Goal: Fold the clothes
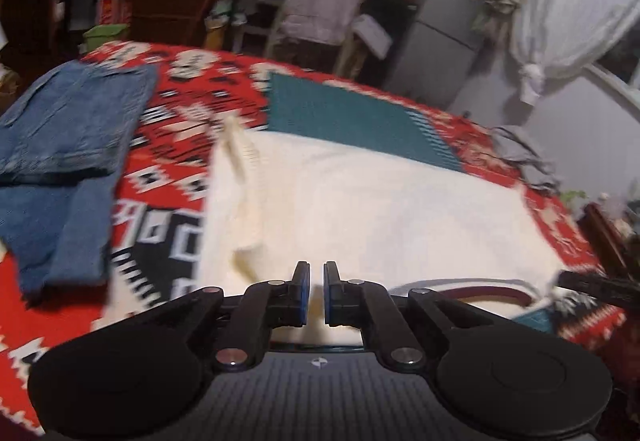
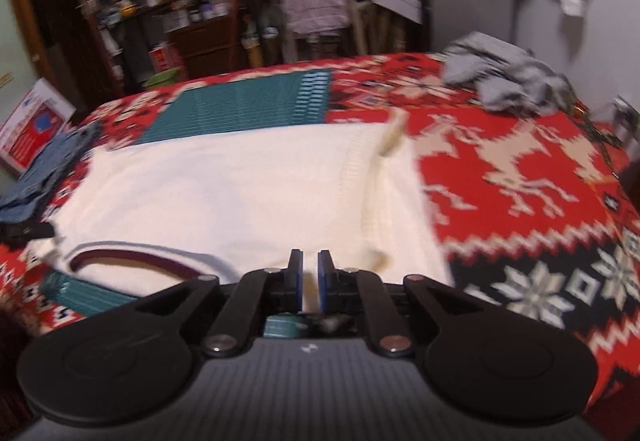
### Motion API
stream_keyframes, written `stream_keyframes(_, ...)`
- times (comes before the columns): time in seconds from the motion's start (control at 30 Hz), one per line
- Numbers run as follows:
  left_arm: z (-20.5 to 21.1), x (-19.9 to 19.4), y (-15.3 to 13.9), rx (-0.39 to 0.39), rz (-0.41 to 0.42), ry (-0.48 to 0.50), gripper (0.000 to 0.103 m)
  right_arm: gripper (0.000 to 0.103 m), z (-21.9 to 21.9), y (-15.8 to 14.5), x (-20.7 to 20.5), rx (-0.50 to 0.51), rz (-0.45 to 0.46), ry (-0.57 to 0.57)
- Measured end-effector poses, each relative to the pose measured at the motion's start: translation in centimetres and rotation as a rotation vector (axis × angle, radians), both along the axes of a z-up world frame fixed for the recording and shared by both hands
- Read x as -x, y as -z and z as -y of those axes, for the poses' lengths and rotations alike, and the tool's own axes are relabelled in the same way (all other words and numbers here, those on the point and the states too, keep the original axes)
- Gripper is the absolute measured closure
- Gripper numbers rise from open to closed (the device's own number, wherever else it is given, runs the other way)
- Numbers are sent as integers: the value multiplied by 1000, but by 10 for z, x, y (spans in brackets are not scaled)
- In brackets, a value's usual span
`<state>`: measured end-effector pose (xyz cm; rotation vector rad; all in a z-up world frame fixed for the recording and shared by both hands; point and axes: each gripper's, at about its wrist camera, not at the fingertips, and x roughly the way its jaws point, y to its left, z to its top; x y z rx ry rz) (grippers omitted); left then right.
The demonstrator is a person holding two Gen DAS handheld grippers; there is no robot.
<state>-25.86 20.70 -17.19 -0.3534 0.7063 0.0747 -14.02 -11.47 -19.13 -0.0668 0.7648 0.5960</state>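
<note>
The white sweater (image 1: 360,209) lies flat mid-blanket (image 2: 520,169), both sleeves folded in, jeans (image 1: 68,145) to its left. Left gripper (image 1: 316,293) and right gripper (image 2: 308,281) hover at its collar end, jaws nearly closed, holding nothing. Looks like mid-fold; probably pinch the shoulders next.

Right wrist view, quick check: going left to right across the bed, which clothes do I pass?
Folded denim garment at the left edge → cream sweater spread in the middle, ahead of the right gripper → crumpled grey garment at the far right corner. All lie on the red patterned blanket.
</note>
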Motion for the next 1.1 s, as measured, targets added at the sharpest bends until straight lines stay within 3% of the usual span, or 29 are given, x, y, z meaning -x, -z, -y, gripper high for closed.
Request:
stream_keyframes(0.2, 28, -19, 6, 10, 5, 111, 98, 95, -39, 3, 5, 18, 29, -84)
stream_keyframes(0.33, 37, -27, 17, -6, -35, 128, 98, 96, -46, 13, 8, 67, 18, -96)
stream_keyframes(0.57, 33, -19, 11, 7, -41, 123, 98, 92, -34, 4, 12, 59, -4, -95)
stream_keyframes(0.83, 41, -24, -13, -67, 18, 107, 55, 47, -30, -22, 4, 30, 27, -63)
stream_keyframes(0.9, 43, -30, -14, -82, 28, 99, 44, 24, -33, -24, 0, 25, 45, -51)
stream_keyframes(1.0, 47, -41, -13, -129, 34, 86, 37, 4, -40, -23, -7, 28, 75, -47)
stream_keyframes(1.1, 51, -52, -10, -182, 41, 78, 31, 1, -49, -21, -16, 36, 93, -50)
